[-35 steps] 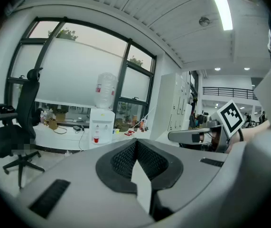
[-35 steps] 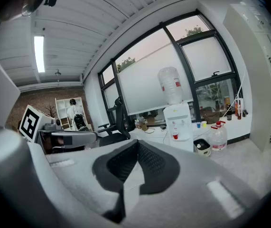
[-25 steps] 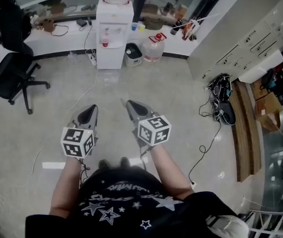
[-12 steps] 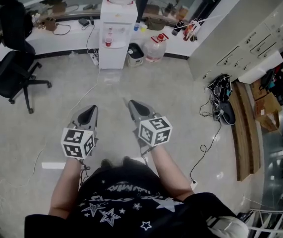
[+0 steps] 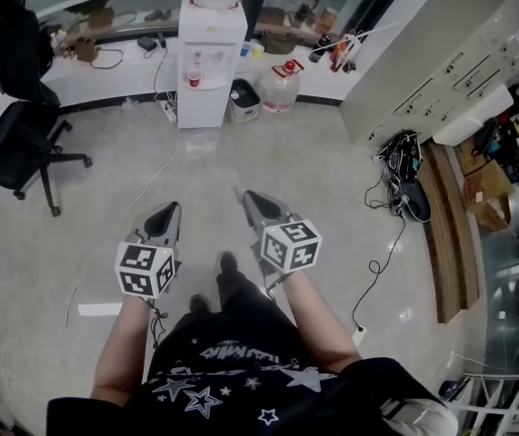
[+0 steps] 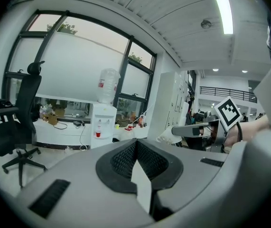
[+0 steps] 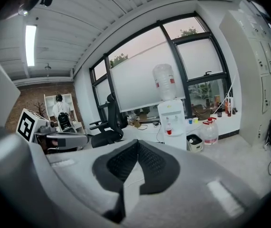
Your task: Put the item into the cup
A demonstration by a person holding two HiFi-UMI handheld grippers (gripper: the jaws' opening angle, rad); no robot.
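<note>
No item and no task cup can be picked out in any view. Both grippers hang in the air above a pale floor, held out in front of a person in a black star-print shirt. My left gripper [image 5: 166,209] is shut with its jaws pressed together and nothing between them; its own view shows the dark pads [image 6: 147,160] meeting. My right gripper [image 5: 248,196] is also shut and empty, pads [image 7: 149,163] closed. Each gripper shows in the other's view: the right gripper [image 6: 197,129] and the left gripper [image 7: 64,139].
A white water dispenser [image 5: 209,57] with a small red cup [image 5: 194,77] stands ahead by the window counter. A water jug [image 5: 282,84] sits beside it. A black office chair [image 5: 23,139] is at left. Cables and a bag [image 5: 404,189] lie by white cabinets [image 5: 441,62] at right.
The person has stepped forward: one foot now swings out between the grippers, and both grippers sit slightly lower in the head view. Both stay shut.
</note>
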